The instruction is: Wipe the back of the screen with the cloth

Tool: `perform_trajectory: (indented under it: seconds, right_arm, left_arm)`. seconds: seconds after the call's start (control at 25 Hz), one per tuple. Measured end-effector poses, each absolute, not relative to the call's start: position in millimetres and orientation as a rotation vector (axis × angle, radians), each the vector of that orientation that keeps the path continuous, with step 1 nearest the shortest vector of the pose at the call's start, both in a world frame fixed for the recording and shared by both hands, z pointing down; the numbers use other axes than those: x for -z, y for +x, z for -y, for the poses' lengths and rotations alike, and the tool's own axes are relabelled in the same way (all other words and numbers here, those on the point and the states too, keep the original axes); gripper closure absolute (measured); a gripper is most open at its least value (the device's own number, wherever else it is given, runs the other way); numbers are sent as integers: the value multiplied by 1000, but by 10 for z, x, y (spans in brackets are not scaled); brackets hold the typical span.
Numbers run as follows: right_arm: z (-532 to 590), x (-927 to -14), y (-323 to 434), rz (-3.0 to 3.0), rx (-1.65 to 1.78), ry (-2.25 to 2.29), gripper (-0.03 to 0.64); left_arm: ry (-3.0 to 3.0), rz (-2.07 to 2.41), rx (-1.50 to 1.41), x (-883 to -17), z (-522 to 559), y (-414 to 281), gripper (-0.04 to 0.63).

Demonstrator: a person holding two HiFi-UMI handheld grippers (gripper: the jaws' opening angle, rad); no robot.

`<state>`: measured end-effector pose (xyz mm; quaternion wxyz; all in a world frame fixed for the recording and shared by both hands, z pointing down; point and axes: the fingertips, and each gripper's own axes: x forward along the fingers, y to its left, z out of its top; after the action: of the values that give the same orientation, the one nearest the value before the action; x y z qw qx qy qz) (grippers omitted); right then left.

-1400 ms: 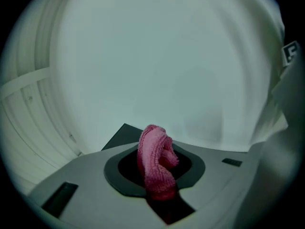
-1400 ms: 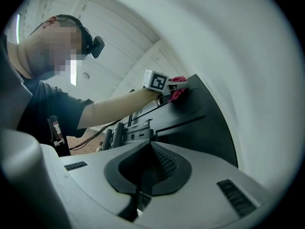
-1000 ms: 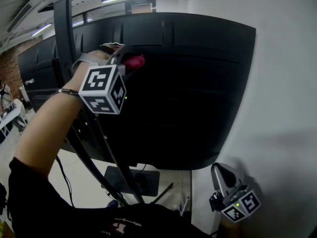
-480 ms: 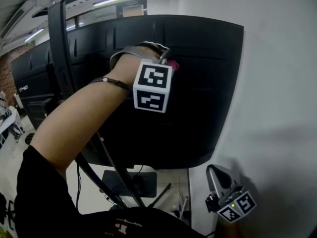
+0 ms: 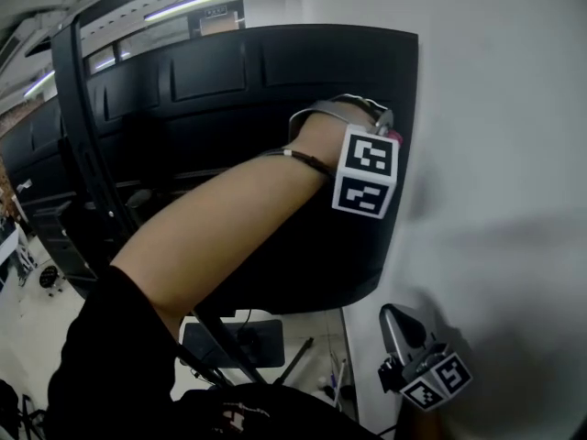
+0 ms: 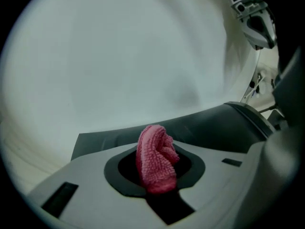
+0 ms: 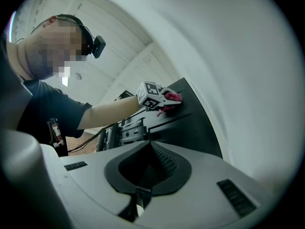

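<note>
The black back of the screen [image 5: 229, 108] fills the head view. My left gripper [image 5: 391, 136] presses a pink cloth [image 5: 397, 137] against it near the right edge, mostly hidden behind its marker cube. In the left gripper view the jaws are shut on the folded pink cloth [image 6: 156, 159], with the screen's edge [image 6: 214, 125] just beyond. My right gripper [image 5: 401, 321] hangs low at the right, apart from the screen and shut with nothing in it. The right gripper view shows the left gripper [image 7: 167, 100] and cloth [image 7: 173, 97] on the screen [image 7: 190, 123].
A white wall [image 5: 514, 154] stands close to the screen's right edge. A black stand arm [image 5: 83, 154] rises at the left, with a dark base plate [image 5: 243, 342] and cables on the floor below. More black panels [image 5: 37, 181] lie further left.
My left gripper has slid the cloth rightward across the screen's back, from the upper left to near the right edge. The right gripper has hardly moved.
</note>
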<state>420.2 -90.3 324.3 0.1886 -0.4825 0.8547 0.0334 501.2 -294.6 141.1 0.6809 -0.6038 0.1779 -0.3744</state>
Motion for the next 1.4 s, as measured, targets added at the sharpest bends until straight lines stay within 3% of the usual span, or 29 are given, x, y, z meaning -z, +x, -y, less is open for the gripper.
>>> perform_trajectory:
  seconds: [0.2,0.56,0.68,1.12,1.24,1.4]
  right_arm:
    - [891,-3234,4215,-2404,-103,-1347,611]
    - [1034,-3332,3983,-2470,-38,-1305,611]
    - [1067,-3353,3911,-2484,-21,-1297,611]
    - [1028,-3398,3942,-2441,-6,-1366,611]
    - [1043,-3456,3953,-2446,8,-1375,611]
    - [1095,-3593,3923,-2475,79,-1375,611]
  left_arm:
    - [-1274,-287,795,-1684,2421,4448,506]
    - [-1278,-566,851,-1789,2131,2128,506]
    - [-1263,-545,859,-2062,2185,2174,508]
    - [-1402,-313,611,-2887,1902,3953,508]
    - [-1706,-315,513,-3208,1714,3700,508]
    - [-1800,-645,589,-3573,2240,2718,508]
